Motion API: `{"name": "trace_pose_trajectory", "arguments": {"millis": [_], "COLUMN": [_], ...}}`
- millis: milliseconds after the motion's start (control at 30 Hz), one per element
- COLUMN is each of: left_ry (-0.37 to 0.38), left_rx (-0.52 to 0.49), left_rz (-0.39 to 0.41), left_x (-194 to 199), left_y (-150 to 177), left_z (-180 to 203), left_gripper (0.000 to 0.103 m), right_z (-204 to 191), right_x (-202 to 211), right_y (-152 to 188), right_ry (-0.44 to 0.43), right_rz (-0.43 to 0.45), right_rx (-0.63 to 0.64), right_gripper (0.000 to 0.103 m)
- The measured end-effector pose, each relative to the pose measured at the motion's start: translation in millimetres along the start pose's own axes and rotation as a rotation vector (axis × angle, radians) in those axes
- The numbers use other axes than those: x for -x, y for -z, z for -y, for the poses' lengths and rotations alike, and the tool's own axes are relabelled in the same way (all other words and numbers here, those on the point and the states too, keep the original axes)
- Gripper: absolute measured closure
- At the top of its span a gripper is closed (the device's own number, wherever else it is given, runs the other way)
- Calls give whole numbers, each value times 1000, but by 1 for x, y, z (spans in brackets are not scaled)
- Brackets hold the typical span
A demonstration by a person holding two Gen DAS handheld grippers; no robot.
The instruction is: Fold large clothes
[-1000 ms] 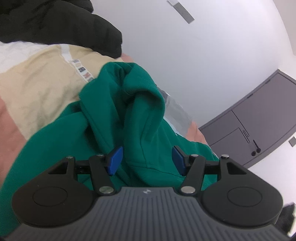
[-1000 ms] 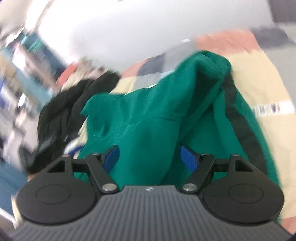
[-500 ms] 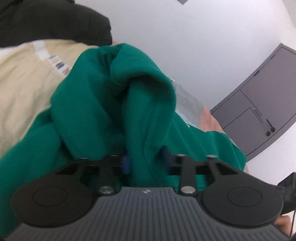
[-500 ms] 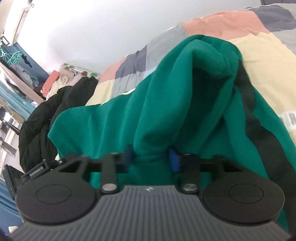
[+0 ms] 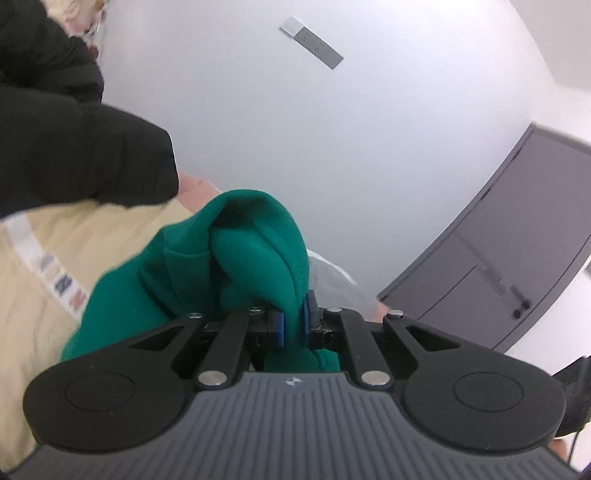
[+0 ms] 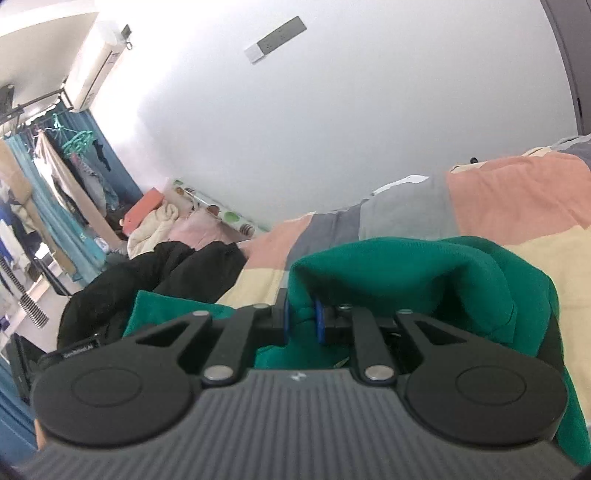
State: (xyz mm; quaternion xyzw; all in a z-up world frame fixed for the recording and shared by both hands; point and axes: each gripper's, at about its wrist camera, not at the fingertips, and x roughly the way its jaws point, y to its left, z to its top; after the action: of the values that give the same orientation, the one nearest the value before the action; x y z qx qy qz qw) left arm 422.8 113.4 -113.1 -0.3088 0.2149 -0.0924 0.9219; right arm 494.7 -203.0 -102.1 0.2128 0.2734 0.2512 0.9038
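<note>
Left gripper (image 5: 291, 326) and right gripper (image 6: 303, 320) pinch green sweatshirt (image 5: 255, 254) — pads mostly buried.

A patchwork quilt (image 6: 517, 206) covers the bed before me, a black jacket (image 6: 155, 273) heaped on it. I see a grey door (image 5: 517, 236) and a wall socket (image 6: 275, 34)

green garment (image 5: 255, 254): lower part hidden behind the left claw (image 5: 293, 326) body; same behind the right claw (image 6: 302, 320); overall shape can't be told
black jacket (image 5: 74, 147): cut by top and left edges
bed label (image 5: 59, 280): blurred, unreadable
grey door (image 5: 517, 258): cut at right edge
hanging clothes (image 6: 74, 162): too small to identify
</note>
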Motion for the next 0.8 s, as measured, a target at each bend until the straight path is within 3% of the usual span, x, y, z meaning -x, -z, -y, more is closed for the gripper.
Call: {"name": "trace_pose_trajectory", "arguments": {"millis": [200,433,467,500,567,633,700,800], "left_ry": [-132,-127,-127,-126,-128,-119,-129,-113], "left_rx": [-95,-111,-116,-116,-108,-122,-118,-120], "left_rz": [-80,-158,-170,-182,-179,-178,-178,-174], "left_x": [-46,-55,-53,-48,-36,-8,10,41], "left_y": [4,-3,-3,-2,2,11,20,41], "left_z": [-6,-11,-9,-7,-3,6,12,24], "left_gripper": [92,87,74,54,43,43,43,43], "right_z": [16,19,17,16,9,2,-3,-10], "right_x": [-41,-64,-61,-58,-53,-43,-27,-3], "right_y": [15,24,25,25,26,29,34,38], "right_ry": [86,144,145,148,169,179,178,175], "right_rz": [-27,-91,-90,-92,-108,-108,-92,-73], "right_rx": [17,55,54,56,92,148,170,178], "right_gripper": [87,85,85,84,79,55,39,38]}}
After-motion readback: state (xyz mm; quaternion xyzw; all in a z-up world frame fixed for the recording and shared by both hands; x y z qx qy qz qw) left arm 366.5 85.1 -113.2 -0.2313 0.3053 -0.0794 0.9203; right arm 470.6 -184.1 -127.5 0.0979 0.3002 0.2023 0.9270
